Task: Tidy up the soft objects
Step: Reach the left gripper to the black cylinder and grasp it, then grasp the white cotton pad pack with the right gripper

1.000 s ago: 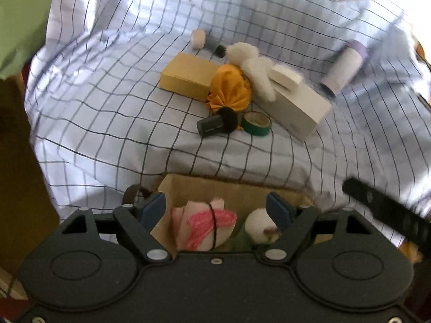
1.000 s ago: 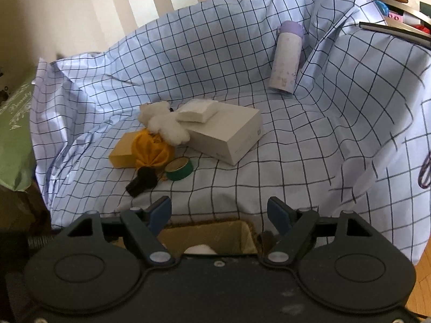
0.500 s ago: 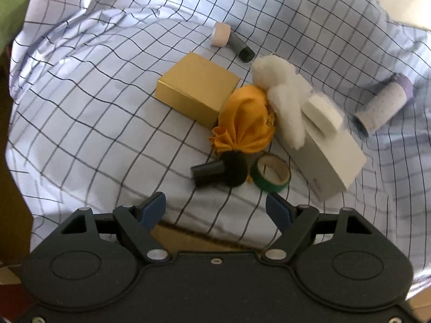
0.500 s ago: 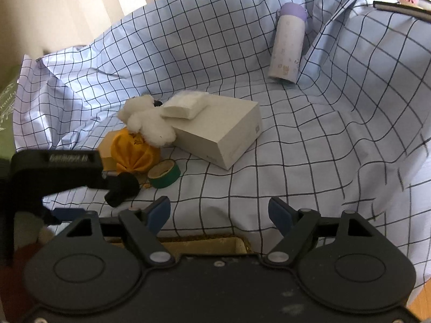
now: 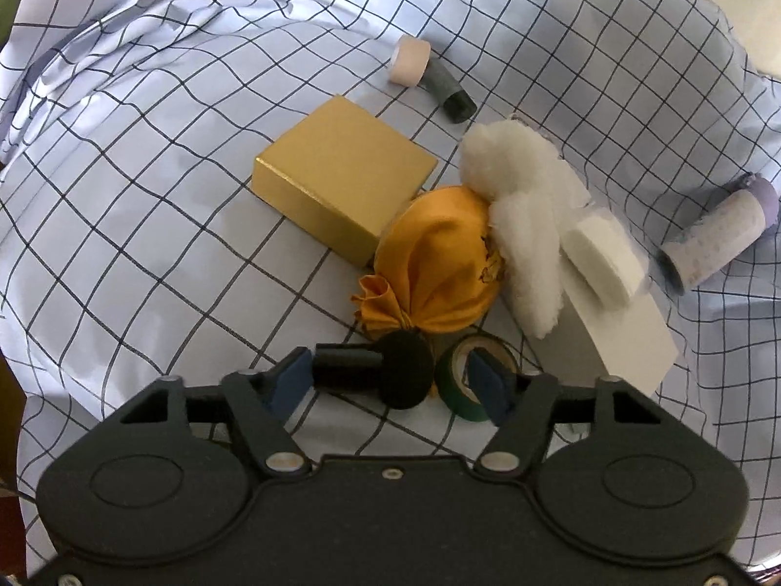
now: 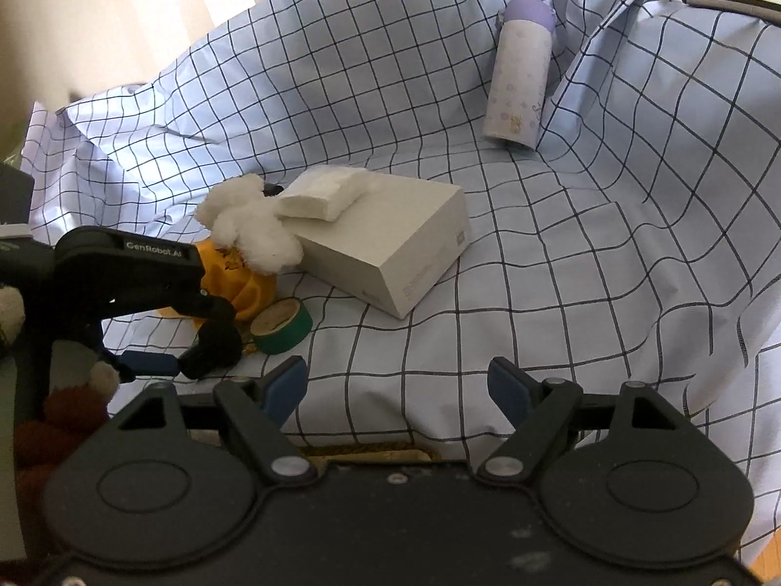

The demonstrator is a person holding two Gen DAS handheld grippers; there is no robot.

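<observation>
Two handheld grippers hover over a light blue checked cloth strewn with small things. The left gripper points steeply down, and its jaws are closing around a black foam-headed microphone that lies on its side between the blue pads; the left pad is at the end of the microphone's handle, while the right pad sits over the hole of a green roll of tape just beside the foam head. Whether the pads already press on the microphone cannot be told.

Just beyond the microphone lies an orange cloth pouch, gathered and tied at its near end. It touches a gold box on its left and a white fluffy toy on its right. The toy leans on a white box, which carries a white folded pad on top. Farther back lie a pink roll and a dark grey tube, end to end. A lilac bottle rests against the raised cloth, well apart from the rest.

The right gripper hangs empty above bare cloth, its jaws spread wide. At its lower edge, a brown cardboard rim peeks out.
</observation>
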